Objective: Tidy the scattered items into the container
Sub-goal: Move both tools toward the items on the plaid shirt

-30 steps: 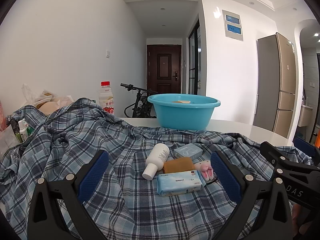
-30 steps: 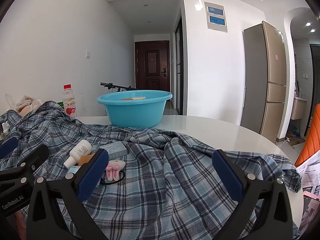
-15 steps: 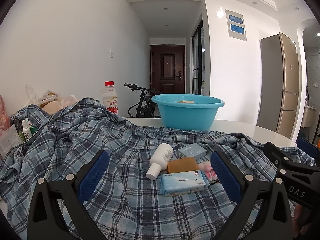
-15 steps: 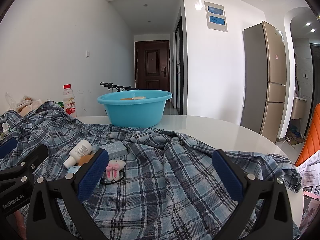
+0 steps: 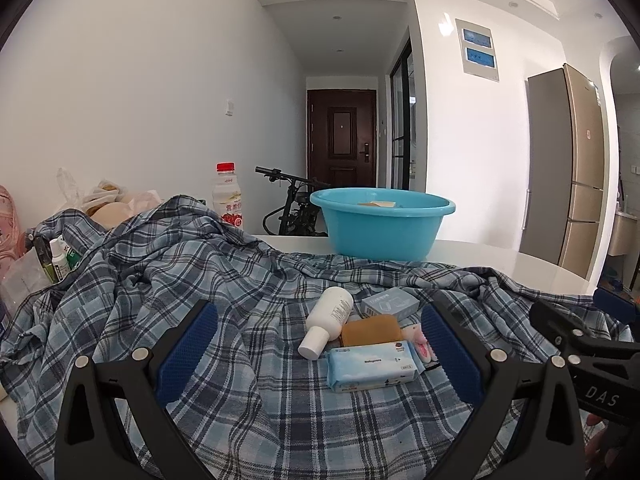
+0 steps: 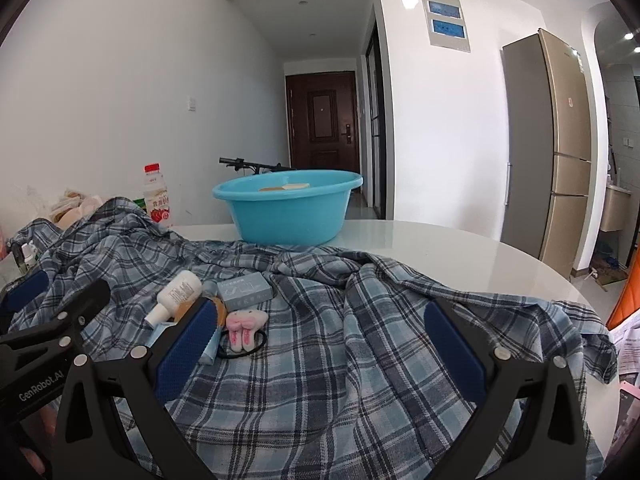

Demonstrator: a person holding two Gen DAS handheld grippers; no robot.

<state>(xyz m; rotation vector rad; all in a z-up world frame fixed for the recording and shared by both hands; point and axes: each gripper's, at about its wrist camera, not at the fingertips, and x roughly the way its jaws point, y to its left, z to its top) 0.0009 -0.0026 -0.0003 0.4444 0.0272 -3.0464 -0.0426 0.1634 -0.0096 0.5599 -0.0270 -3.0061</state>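
A blue basin point(image 5: 382, 222) point(image 6: 288, 210) stands at the far side of the white table, with something flat inside. On a plaid shirt point(image 5: 200, 280) point(image 6: 360, 340) lie a white bottle point(image 5: 328, 326) point(image 6: 176, 294), a grey-blue box point(image 5: 390, 302) point(image 6: 245, 289), a brown bar point(image 5: 372, 330), a wipes pack point(image 5: 370, 366) and a pink plush hair tie point(image 6: 242, 326). My left gripper point(image 5: 318, 354) is open, low over the shirt, with the items between and just ahead of its fingers. My right gripper point(image 6: 318, 354) is open over bare shirt, the items by its left finger.
A red-capped drink bottle point(image 5: 228, 196) and bags with small bottles point(image 5: 60, 256) stand at the table's far left. A bicycle point(image 5: 288, 204) is behind the table, a fridge point(image 6: 556, 148) to the right. Papers point(image 6: 628, 344) lie at the right edge.
The left gripper has drifted slightly left and lower, so the items sit a bit further right in its view. The right gripper has turned a little left; the basin now appears further right.
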